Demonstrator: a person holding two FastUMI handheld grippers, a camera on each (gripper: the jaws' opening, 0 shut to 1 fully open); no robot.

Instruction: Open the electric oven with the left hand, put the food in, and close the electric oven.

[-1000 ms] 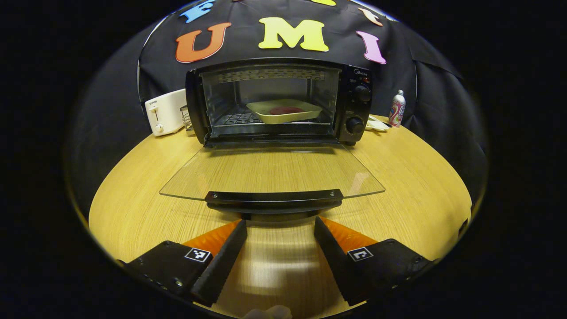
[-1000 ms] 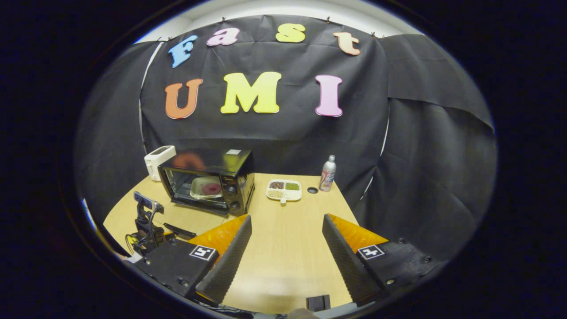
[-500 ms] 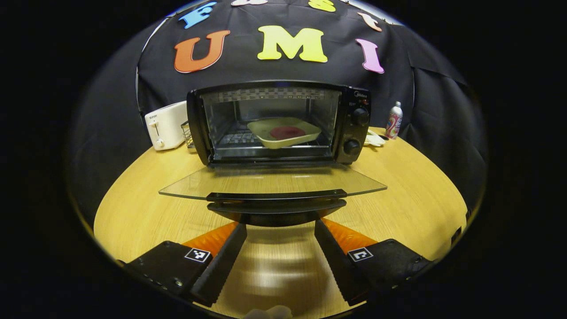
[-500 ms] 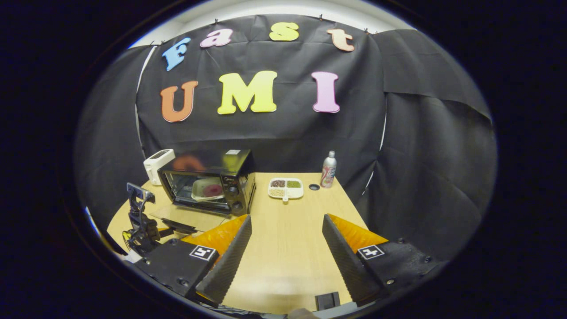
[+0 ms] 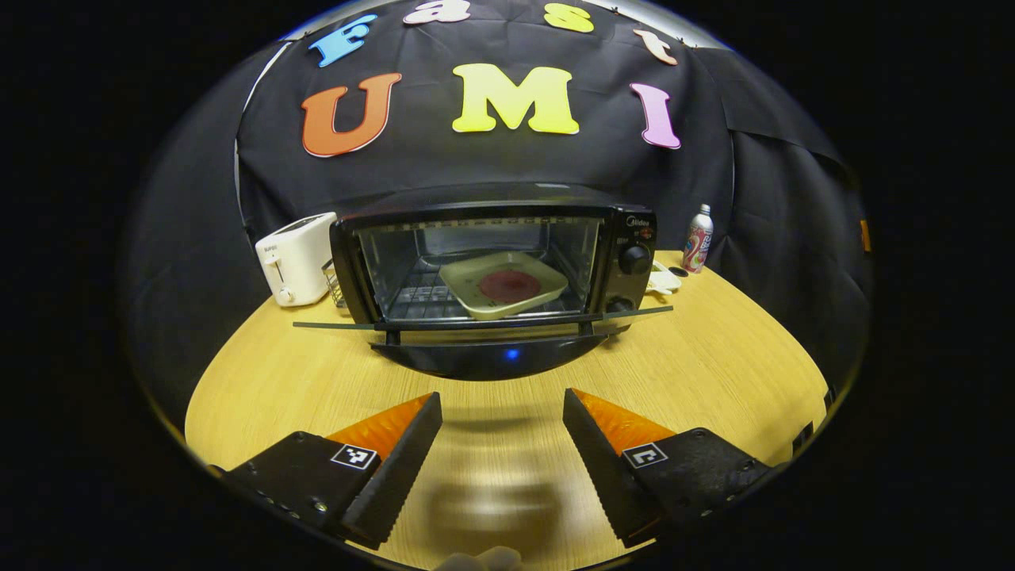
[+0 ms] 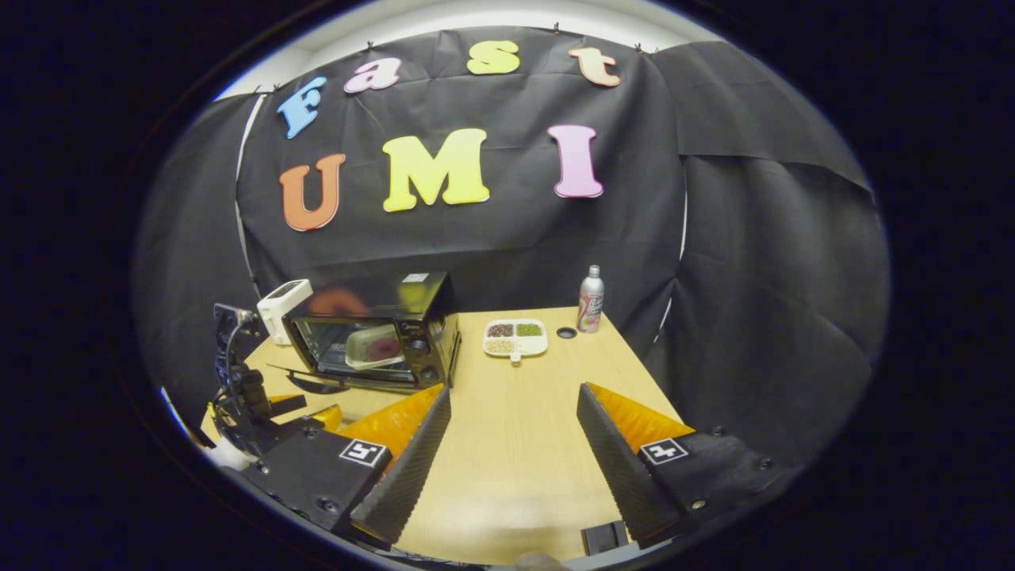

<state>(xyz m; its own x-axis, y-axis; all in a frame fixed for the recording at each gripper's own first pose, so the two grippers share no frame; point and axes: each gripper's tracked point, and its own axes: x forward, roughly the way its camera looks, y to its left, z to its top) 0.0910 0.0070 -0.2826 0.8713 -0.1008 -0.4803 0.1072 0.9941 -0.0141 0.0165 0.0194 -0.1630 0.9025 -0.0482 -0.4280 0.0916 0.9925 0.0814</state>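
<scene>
Black oven (image 5: 634, 238) on table, glass door (image 5: 484, 321) roughly level, half open, cream tray (image 5: 547, 285) with red food (image 5: 508, 285) on rack inside

The table (image 5: 714, 373) looks like pale wood laminate, smooth with a fine straight grain and a soft sheen just ahead of the left claw (image 5: 501, 428); on it the electric oven (image 5: 492, 270) has a glossy black casing, its top mirror-like in the right gripper view; its door (image 5: 484, 323) is clear glass with a shiny black handle; inside the oven, a wire metal rack bears a matt cream tray (image 5: 503, 284); beside the oven, the toaster (image 5: 292, 258) is smooth white plastic; the bottle (image 5: 697, 239) looks metallic; the booth wall is matt cloth.
</scene>
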